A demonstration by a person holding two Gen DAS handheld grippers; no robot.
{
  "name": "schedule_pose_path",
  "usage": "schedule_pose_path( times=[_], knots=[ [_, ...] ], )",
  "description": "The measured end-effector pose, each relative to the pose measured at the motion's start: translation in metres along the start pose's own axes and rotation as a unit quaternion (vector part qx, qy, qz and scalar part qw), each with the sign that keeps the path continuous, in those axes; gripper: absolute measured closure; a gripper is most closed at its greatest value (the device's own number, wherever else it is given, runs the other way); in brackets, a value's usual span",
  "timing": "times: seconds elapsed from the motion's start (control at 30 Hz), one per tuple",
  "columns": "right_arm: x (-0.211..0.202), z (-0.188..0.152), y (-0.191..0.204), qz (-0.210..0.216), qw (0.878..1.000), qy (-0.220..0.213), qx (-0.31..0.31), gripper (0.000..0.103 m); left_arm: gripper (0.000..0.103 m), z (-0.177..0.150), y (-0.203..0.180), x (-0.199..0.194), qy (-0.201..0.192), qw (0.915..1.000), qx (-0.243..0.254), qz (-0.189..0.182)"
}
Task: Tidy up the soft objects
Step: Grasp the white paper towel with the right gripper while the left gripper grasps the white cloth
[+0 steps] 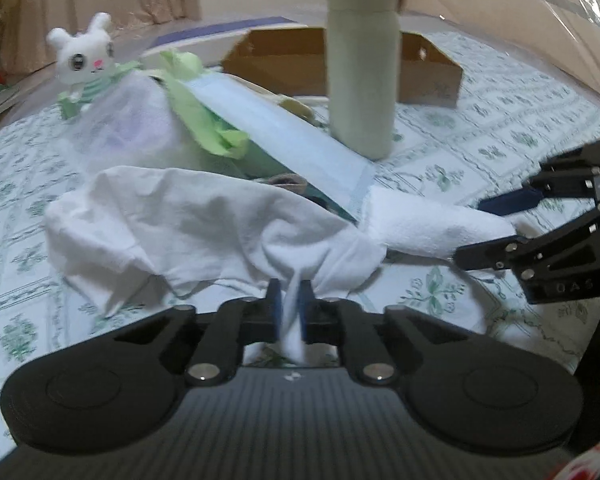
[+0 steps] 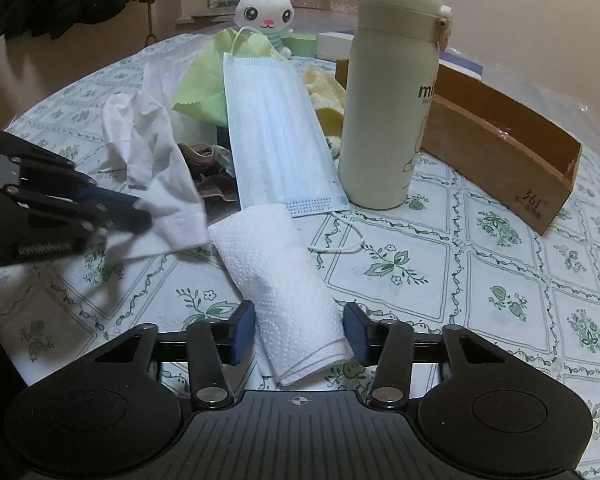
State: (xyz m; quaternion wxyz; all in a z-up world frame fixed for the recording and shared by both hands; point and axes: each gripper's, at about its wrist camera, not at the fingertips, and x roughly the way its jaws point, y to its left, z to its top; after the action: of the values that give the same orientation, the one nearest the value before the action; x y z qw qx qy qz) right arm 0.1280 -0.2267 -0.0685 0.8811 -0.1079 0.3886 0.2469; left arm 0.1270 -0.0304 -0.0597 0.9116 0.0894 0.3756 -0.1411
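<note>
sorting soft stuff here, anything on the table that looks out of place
The tall cream bottle is the one hard item, standing upright against the blue face mask. The rest is a loose heap: mask lying over the green cloth, white cloth crumpled.

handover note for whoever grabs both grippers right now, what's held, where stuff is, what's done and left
Left gripper: shut on a bunch of the white cloth.
Right gripper: jaws either side of the folded paper towel, pads not clearly pressing yet.
On the table: face mask, green cloth, yellow cloth and a brown item piled beside the bottle; plush rabbit behind.
Cardboard box: nothing visible inside.
Done: nothing sorted. Left: everything.
</note>
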Motion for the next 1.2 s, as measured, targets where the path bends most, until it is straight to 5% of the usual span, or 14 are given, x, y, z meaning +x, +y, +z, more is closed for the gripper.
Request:
schedule_pose_path(
  times=[0.4, 0.53, 0.7, 0.9, 1.0, 1.03, 1.07, 1.1, 1.13, 1.2],
  knots=[
    [-0.002, 0.006, 0.013, 0.001, 1.000, -0.006, -0.010, 0.063, 0.094, 0.004, 0.073, -0.031, -0.033, 0.9941, -0.050, 0.090],
    [0.001, 0.006, 0.014, -0.002, 1.000, -0.001, -0.009, 0.062, 0.037, 0.003, 0.087, -0.030, -0.043, 0.9923, -0.069, 0.094],
    [0.006, 0.007, 0.012, -0.003, 1.000, 0.003, -0.011, 0.062, 0.026, 0.003, 0.095, -0.024, -0.052, 0.9931, -0.090, 0.054],
    [0.008, 0.008, 0.010, -0.003, 1.000, 0.004, -0.009, 0.062, 0.019, 0.007, 0.087, -0.015, -0.059, 0.9976, -0.017, 0.031],
    [0.011, 0.008, 0.010, -0.004, 1.000, 0.006, -0.008, 0.062, 0.021, 0.013, 0.089, -0.005, -0.051, 0.9980, -0.003, 0.039],
    [0.011, 0.008, 0.010, -0.004, 1.000, 0.005, -0.006, 0.062, 0.029, 0.014, 0.091, 0.000, -0.048, 0.9979, -0.005, 0.042],
    [0.011, 0.008, 0.011, -0.005, 1.000, 0.006, -0.005, 0.062, 0.039, 0.016, 0.094, 0.004, -0.045, 0.9980, -0.012, 0.044],
    [0.011, 0.008, 0.011, -0.005, 1.000, 0.006, -0.004, 0.062, 0.066, 0.017, 0.097, 0.007, -0.043, 0.9982, -0.019, 0.039],
    [0.011, 0.008, 0.011, -0.005, 1.000, 0.006, -0.003, 0.062, 0.083, 0.017, 0.100, 0.010, -0.040, 0.9983, -0.027, 0.031],
    [0.010, 0.008, 0.010, -0.004, 1.000, 0.005, -0.003, 0.062, 0.093, 0.017, 0.101, 0.009, -0.036, 0.9984, -0.031, 0.029]
  ],
)
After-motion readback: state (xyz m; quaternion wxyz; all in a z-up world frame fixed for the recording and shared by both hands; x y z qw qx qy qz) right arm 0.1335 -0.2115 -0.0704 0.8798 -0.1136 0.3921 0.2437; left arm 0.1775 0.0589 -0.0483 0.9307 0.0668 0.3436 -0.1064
